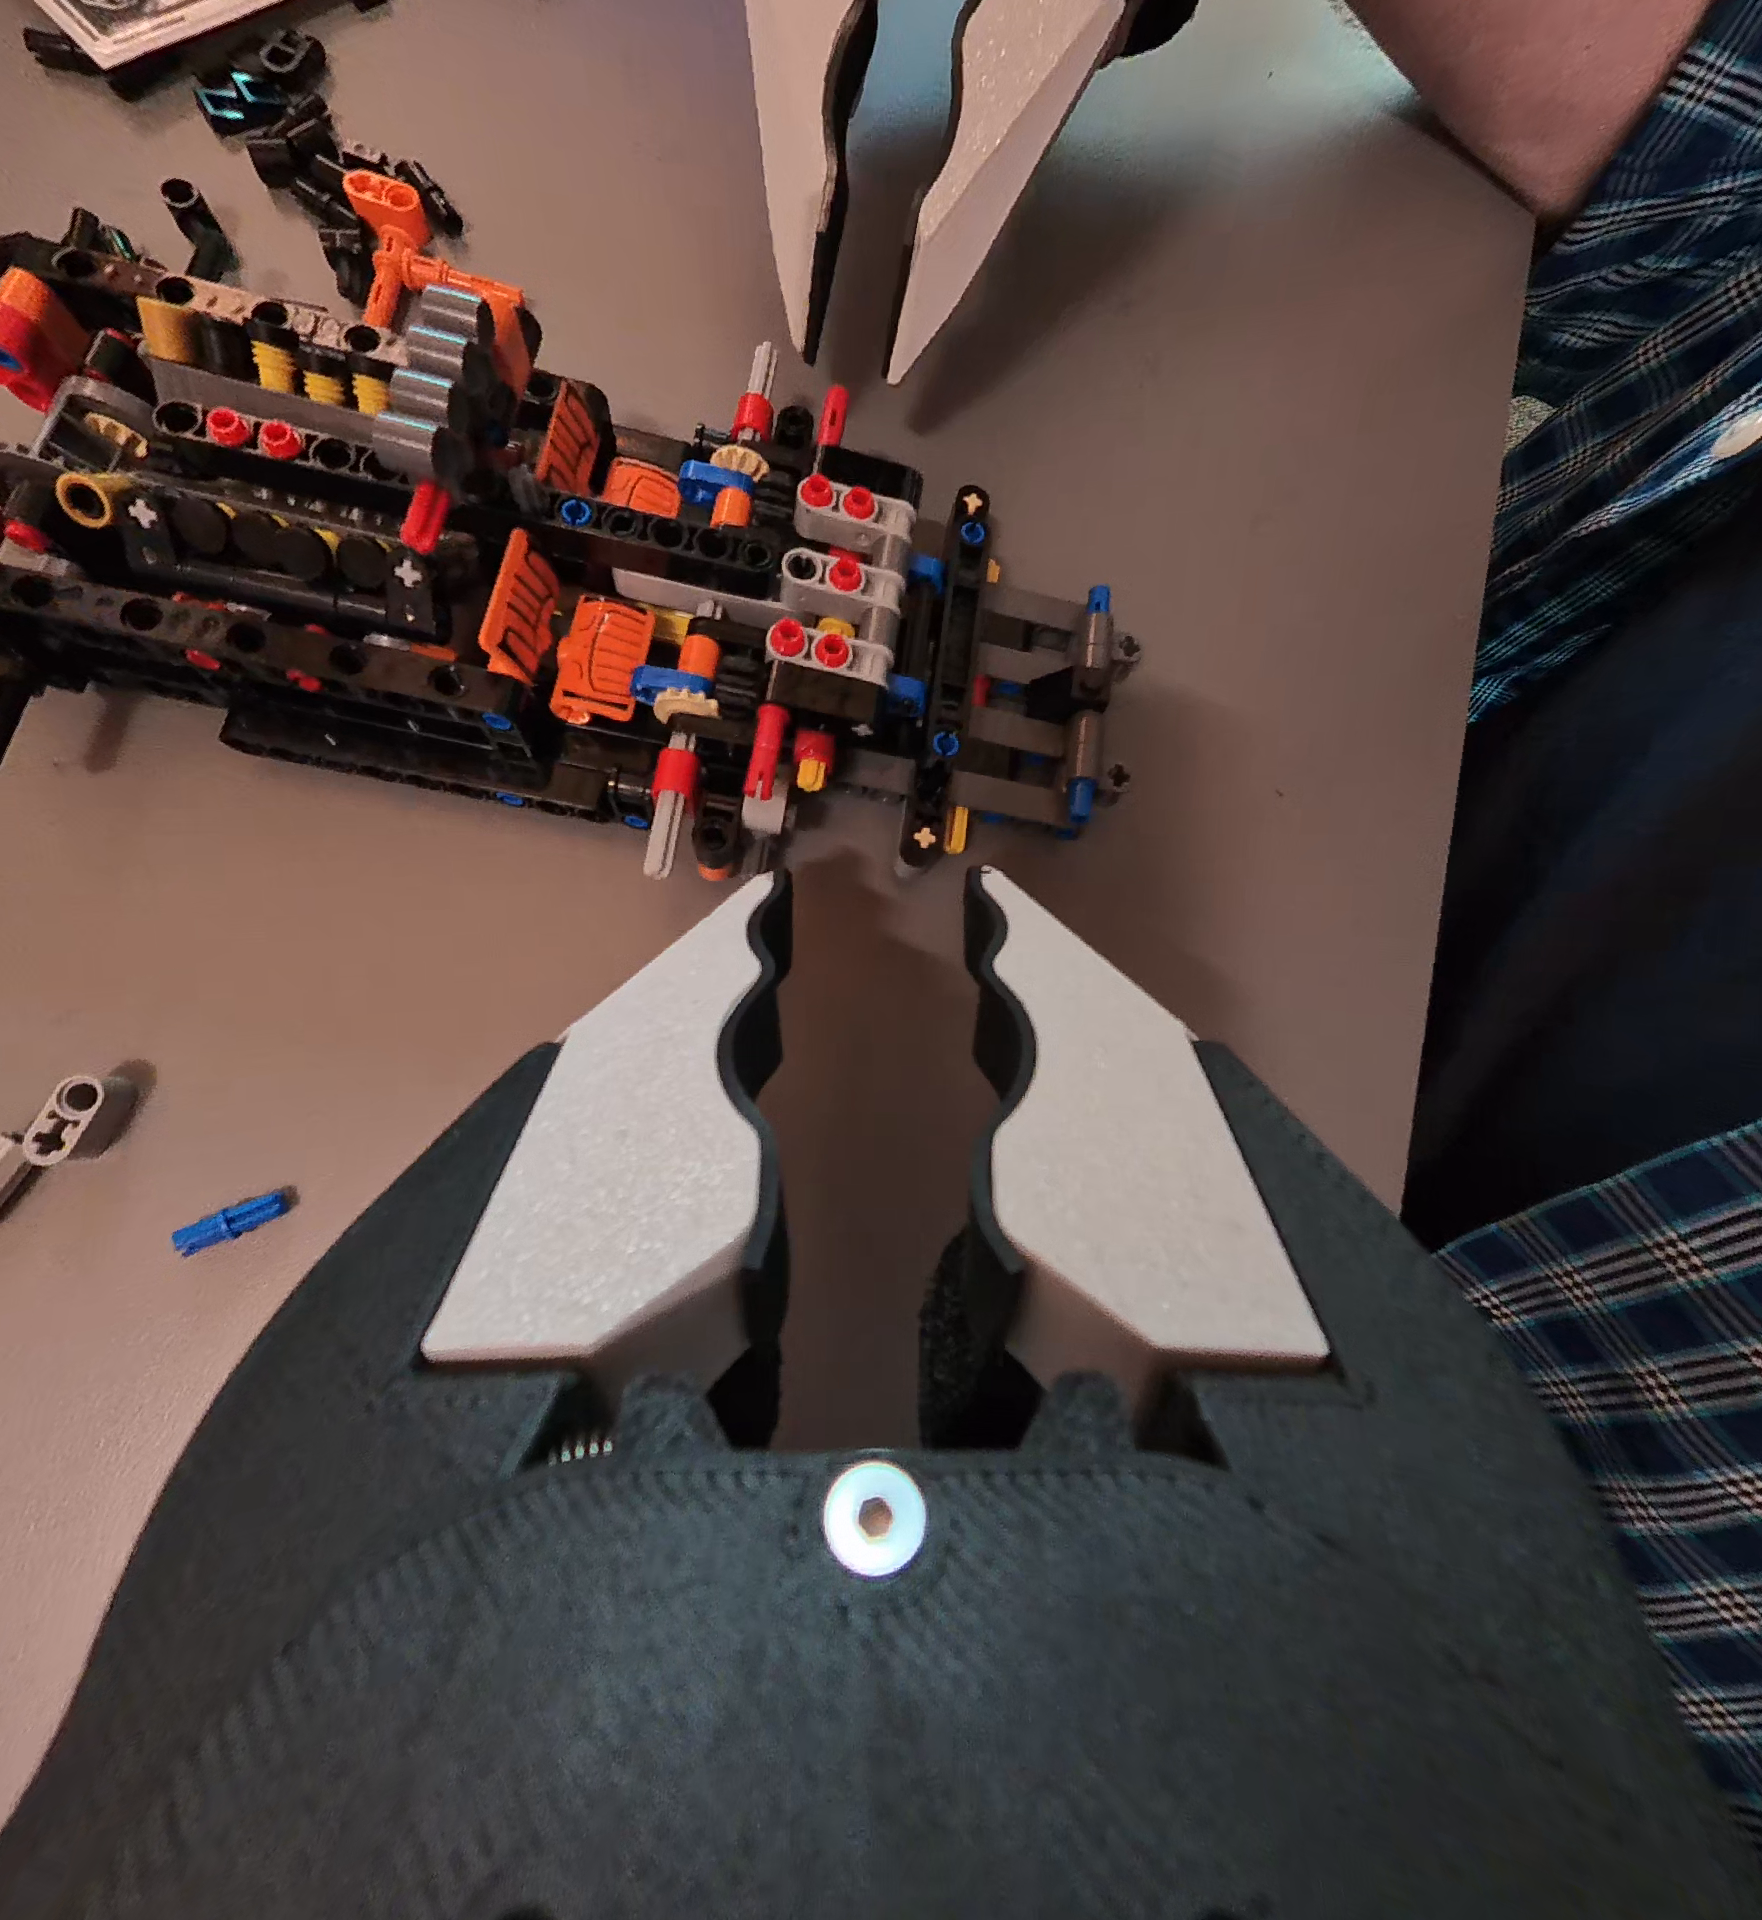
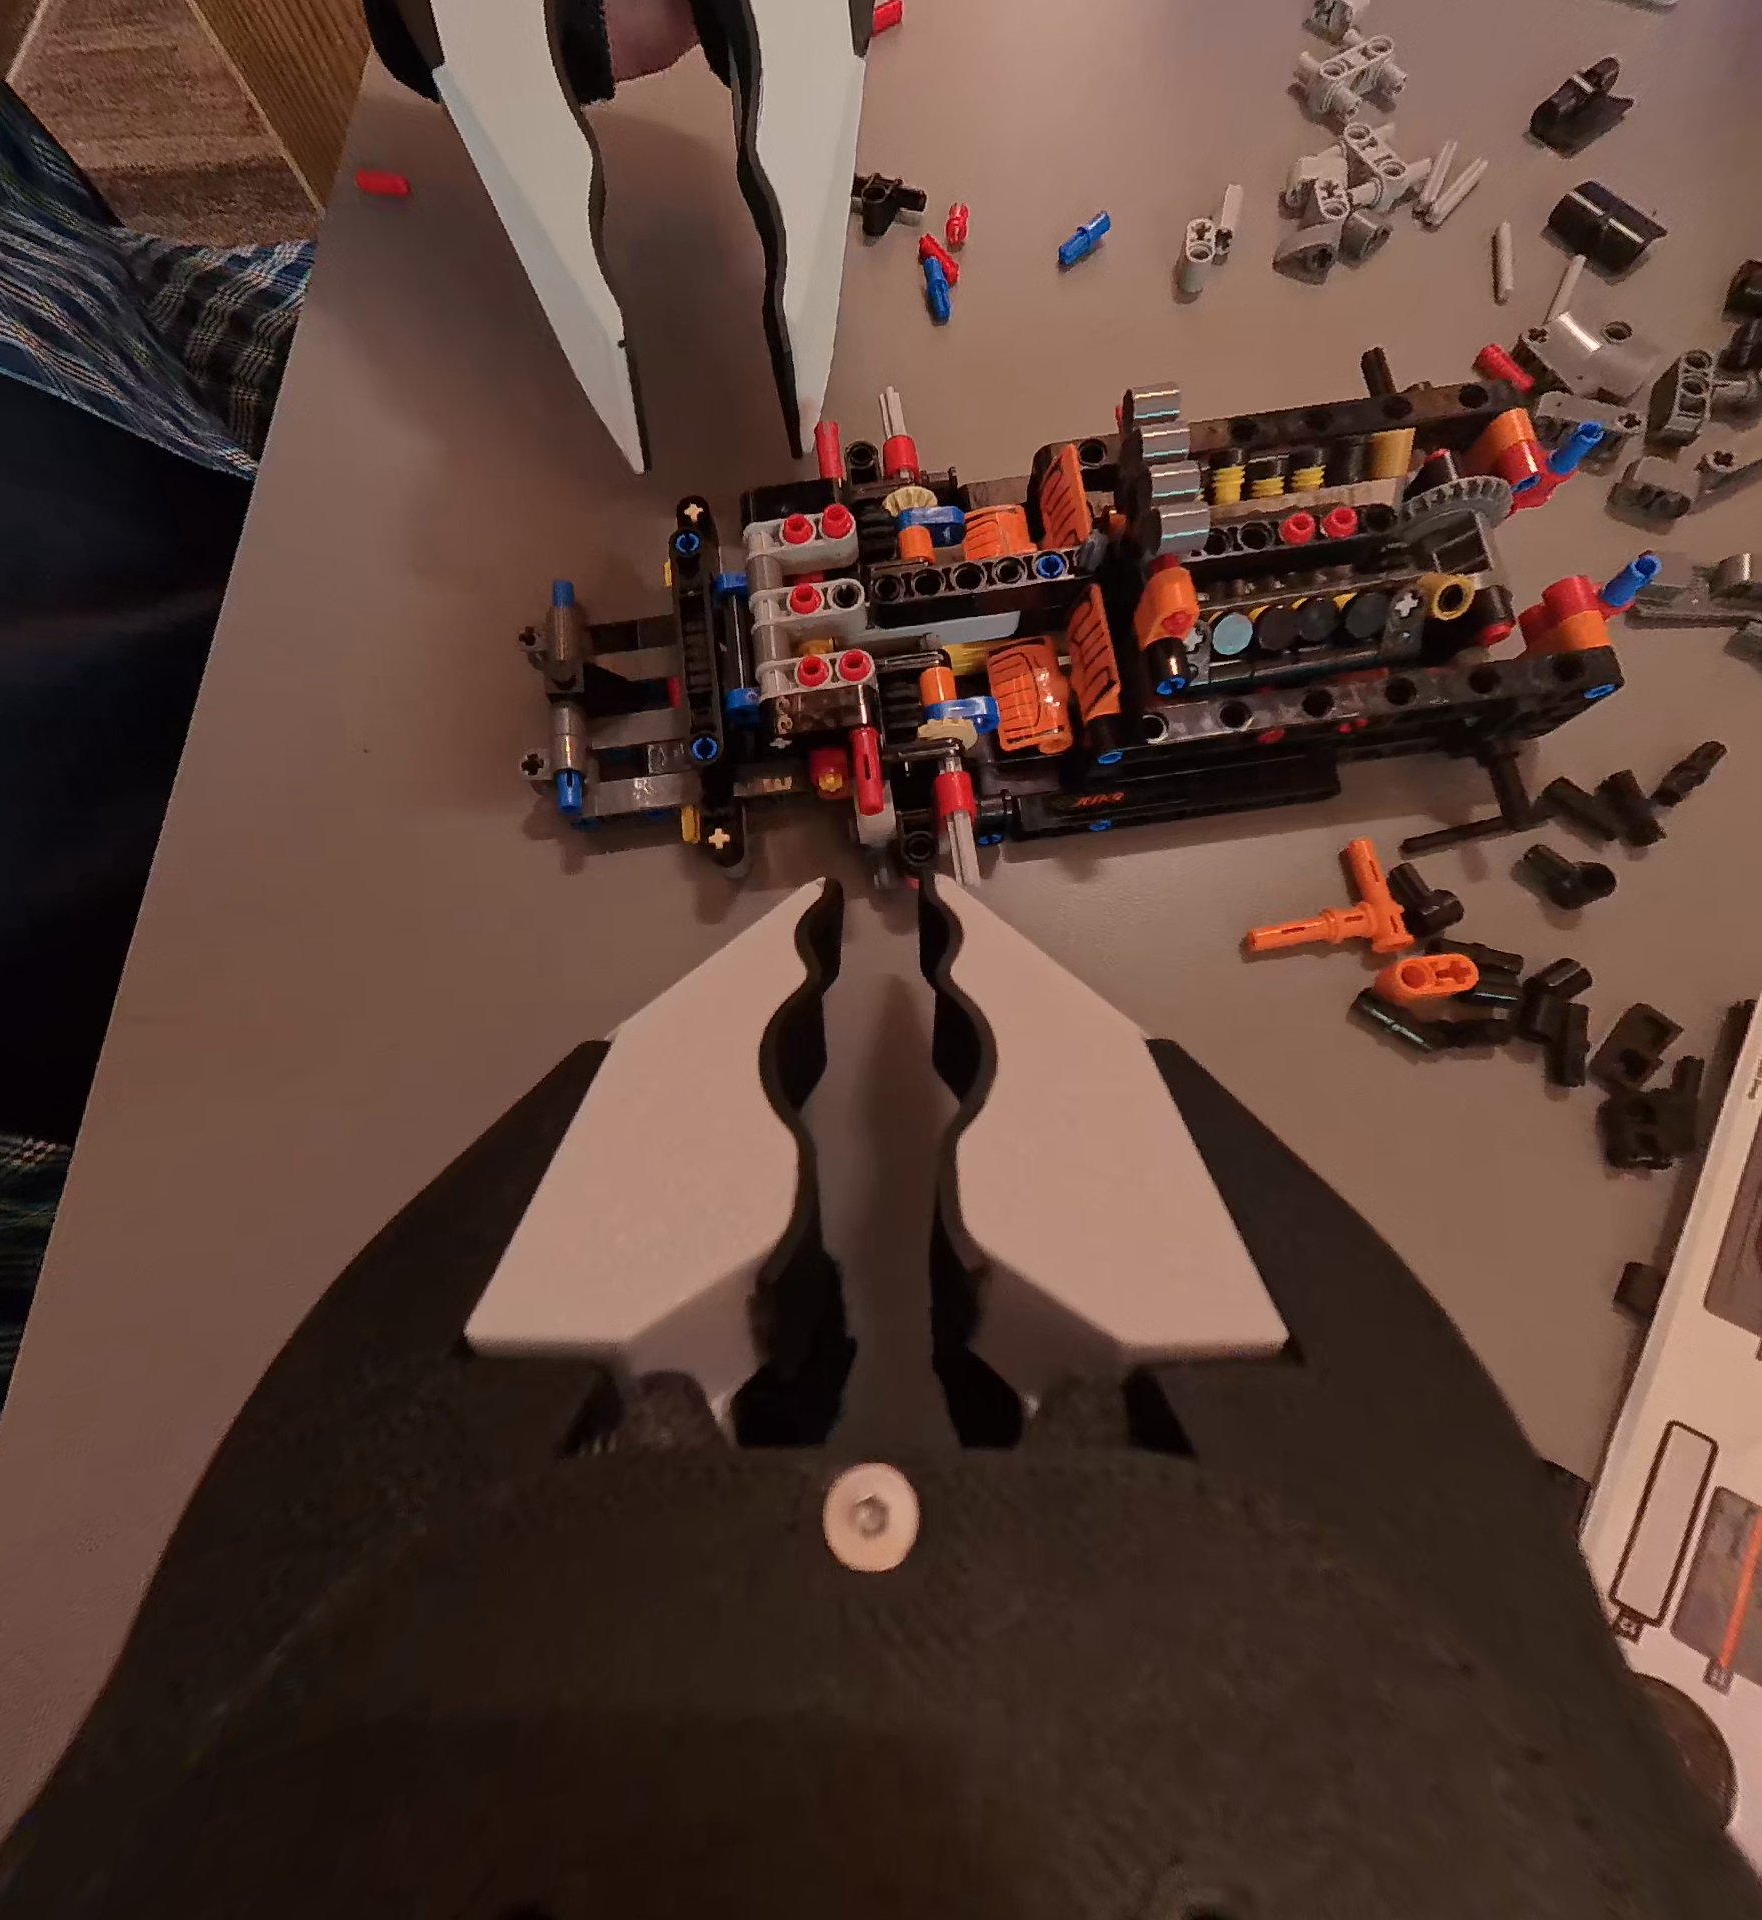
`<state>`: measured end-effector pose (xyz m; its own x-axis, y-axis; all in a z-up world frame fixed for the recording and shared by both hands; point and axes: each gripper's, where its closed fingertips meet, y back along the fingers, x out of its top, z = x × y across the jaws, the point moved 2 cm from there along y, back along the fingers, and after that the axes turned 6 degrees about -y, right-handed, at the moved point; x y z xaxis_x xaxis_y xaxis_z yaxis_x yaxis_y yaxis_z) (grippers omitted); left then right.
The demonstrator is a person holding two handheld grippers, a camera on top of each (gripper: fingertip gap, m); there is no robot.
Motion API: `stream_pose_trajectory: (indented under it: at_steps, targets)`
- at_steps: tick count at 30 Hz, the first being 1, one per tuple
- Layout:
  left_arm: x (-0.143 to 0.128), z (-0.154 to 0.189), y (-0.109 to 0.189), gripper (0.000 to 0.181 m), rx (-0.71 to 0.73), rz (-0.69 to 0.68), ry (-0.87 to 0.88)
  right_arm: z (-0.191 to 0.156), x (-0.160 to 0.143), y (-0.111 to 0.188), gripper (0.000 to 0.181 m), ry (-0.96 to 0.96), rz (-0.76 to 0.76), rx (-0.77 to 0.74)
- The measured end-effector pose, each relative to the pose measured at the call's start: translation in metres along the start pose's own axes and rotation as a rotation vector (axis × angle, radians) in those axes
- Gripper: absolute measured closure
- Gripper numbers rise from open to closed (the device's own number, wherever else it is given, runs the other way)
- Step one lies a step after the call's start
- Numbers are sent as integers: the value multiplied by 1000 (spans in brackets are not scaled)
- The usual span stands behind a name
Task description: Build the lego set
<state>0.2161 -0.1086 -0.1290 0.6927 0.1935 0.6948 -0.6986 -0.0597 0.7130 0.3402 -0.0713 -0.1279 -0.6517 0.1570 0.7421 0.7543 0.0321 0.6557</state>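
The partly built Lego model (image 1: 648, 623), a long black frame with orange, red, blue and yellow parts, lies flat on the grey table. It also shows in the right wrist view (image 2: 1012, 644). My left gripper (image 1: 879, 883) is open and empty, with its tips just short of the model's near side at its narrow end. My right gripper (image 2: 879, 888) is open by a narrow gap and empty, with its tips close to the model's opposite side. Each gripper shows in the other's view: the right (image 1: 853, 364) and the left (image 2: 716, 457).
Loose parts lie around: a blue pin (image 1: 233, 1221), a grey connector with axle (image 1: 56, 1132), orange pieces (image 2: 1344, 914), black pieces (image 2: 1583, 997), grey connectors (image 2: 1355, 187). An instruction booklet (image 2: 1739, 1351) lies at the right. A person in a checked shirt (image 1: 1687, 416) sits at the table edge. Across from one pair of fingers to the other is roughly 11 cm.
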Motion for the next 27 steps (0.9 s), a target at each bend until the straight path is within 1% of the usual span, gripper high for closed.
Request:
stream_pose_trajectory:
  at_steps: [15,23,27]
  targets:
    - [3,-11,11,149,42,22,12,4,0,5,168,-12,11,-24]
    - [-1,-25,14,149,104,11,38,13,-3,7,161,-69,12,-46]
    - [-1,-28,12,149,108,7,39,13,-1,4,161,-65,16,-44]
